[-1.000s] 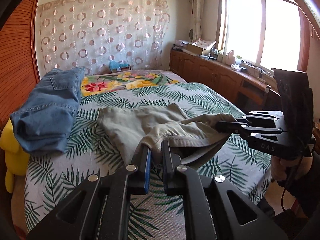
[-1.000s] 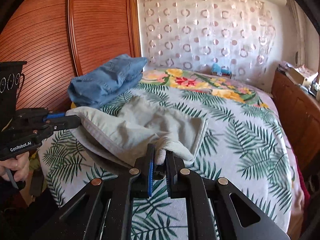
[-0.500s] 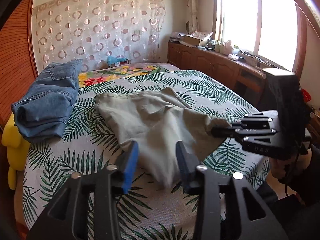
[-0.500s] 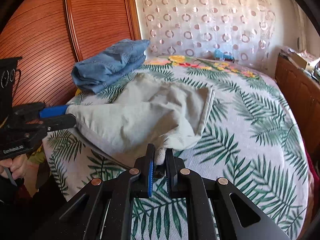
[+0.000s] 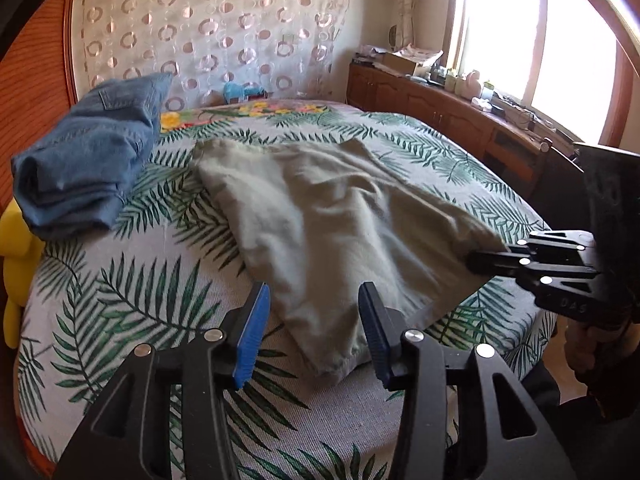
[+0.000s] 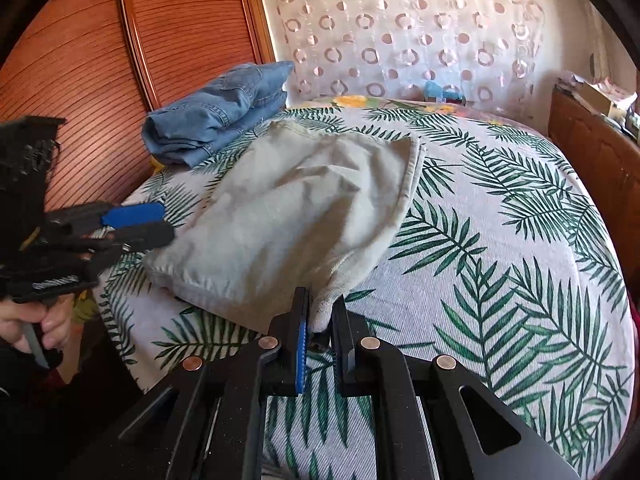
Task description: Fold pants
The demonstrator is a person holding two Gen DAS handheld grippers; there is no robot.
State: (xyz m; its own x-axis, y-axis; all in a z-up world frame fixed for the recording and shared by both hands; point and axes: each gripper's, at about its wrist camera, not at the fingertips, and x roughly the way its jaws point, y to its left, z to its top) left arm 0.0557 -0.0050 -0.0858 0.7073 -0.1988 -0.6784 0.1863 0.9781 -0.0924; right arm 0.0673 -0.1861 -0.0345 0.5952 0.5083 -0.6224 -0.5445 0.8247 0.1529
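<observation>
Left wrist view: the pale khaki cotton pants (image 5: 332, 216) lie folded over on the palm-leaf printed bedspread (image 5: 120, 288), their near corner sagging just past the foot edge between the tips of the left gripper (image 5: 314, 328). Its jaws have just been opening and now stand moderately wide, blue pads clear of the cloth on both sides, so that corner is released. To the right, the right gripper (image 5: 486, 260) has its jaws narrow, pinching the opposite near corner and holding the edge slightly off the bed. A stack of folded blue denim jeans (image 5: 88, 160) sits well apart at the far left.

Right wrist view: the right gripper (image 6: 320, 324) pinches a small bunched tip of the pants (image 6: 296, 216) between closed pads. The fabric runs away from it in a soft, uneven slope. The left gripper (image 6: 140, 224) shows at the left, blurred, and seems to sit just beside the near left corner without touching it.

To finish this step well, the right side should probably lower its corner until the hem lies flat and level with the freed corner, then let go without dragging. The top layer looks rumpled in the middle, so a light smoothing pass toward the far edge would help before the next fold.
</observation>
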